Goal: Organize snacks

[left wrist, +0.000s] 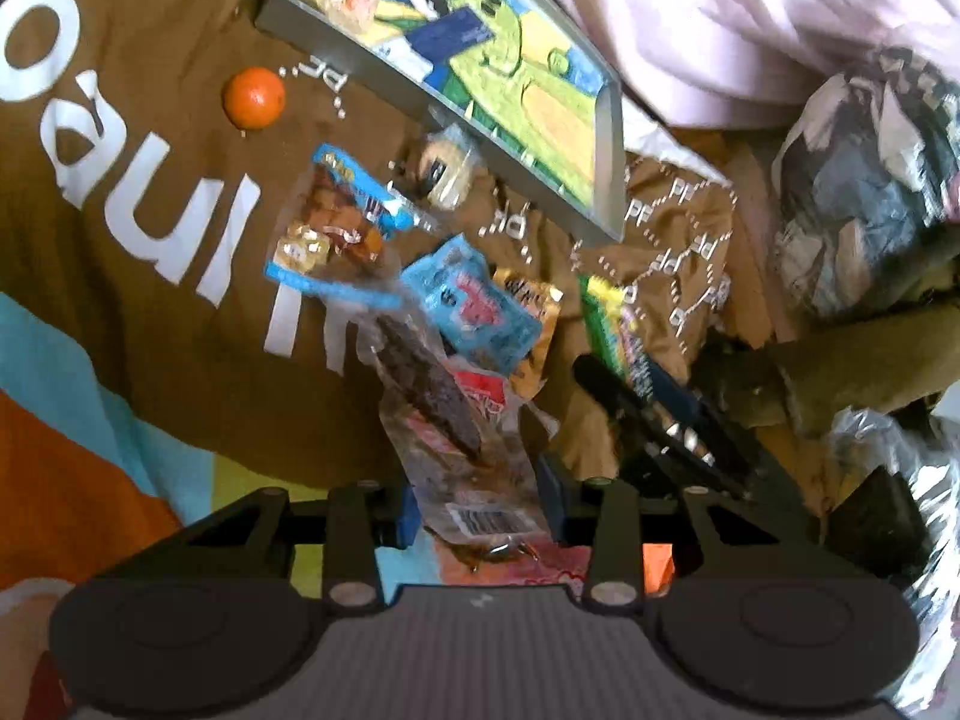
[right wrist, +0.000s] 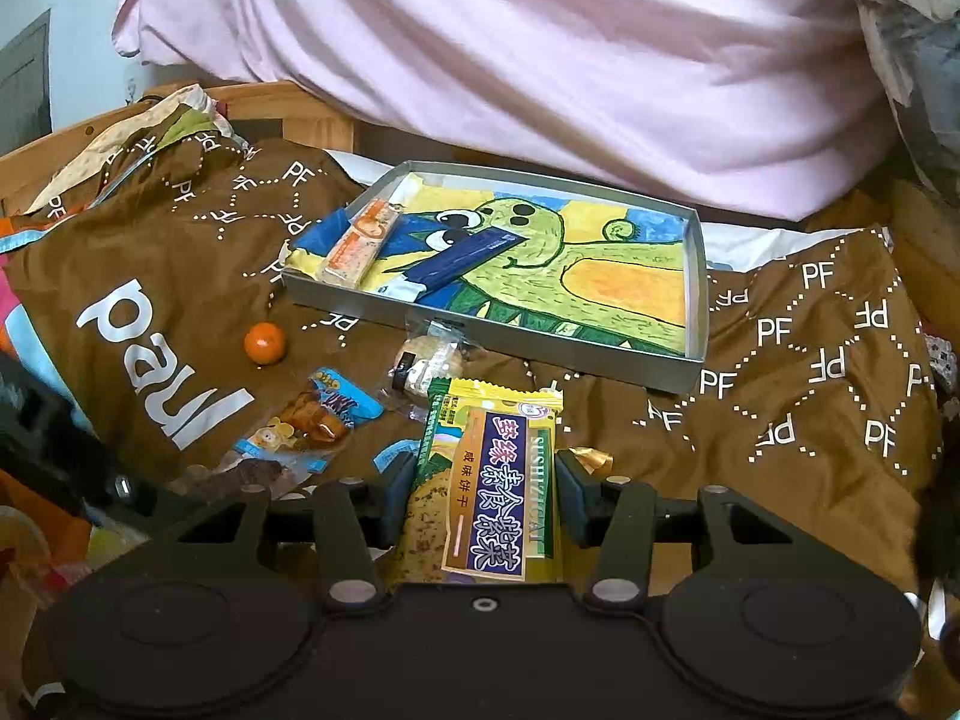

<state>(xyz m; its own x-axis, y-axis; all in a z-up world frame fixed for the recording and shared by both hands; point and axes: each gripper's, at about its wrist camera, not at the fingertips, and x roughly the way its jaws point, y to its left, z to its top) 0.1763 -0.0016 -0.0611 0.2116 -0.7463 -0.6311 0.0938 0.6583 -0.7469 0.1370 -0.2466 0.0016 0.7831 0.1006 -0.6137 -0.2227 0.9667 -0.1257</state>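
A brown bedspread printed with white "paul" and "PF" lettering (right wrist: 780, 372) covers the work surface, and snacks are scattered all over it. A shallow grey tray lined with a green-and-yellow crayon drawing (right wrist: 696, 300) sits toward the back, just in front of a bulky pale pink quilt (right wrist: 510, 60). Inside the tray lie an orange-and-white wrapped bar (right wrist: 360, 243) and a dark blue stick packet (right wrist: 465, 258), touching each other at the left end. Just beside the tray's near wall is a clear-wrapped pale cookie (right wrist: 429, 360). Left of that, a small round orange fruit (right wrist: 264, 343) rests alone, and near it a blue-edged packet showing brown meat pieces (right wrist: 315, 420).

Over to the right gripper (right wrist: 486, 495): it is clamped on a yellow-green biscuit packet with a purple label (right wrist: 489, 480), held flat and pointing toward the tray, with the cookie directly between.

The left gripper (left wrist: 480, 507) is pinching a clear wrapper holding a dark brown strip (left wrist: 444, 414), lifted above a light blue sachet (left wrist: 474, 306) and an orange-gold sachet (left wrist: 528, 312) on the bedspread. Crumpled silvery plastic bags (left wrist: 870, 192) crowd the right side.
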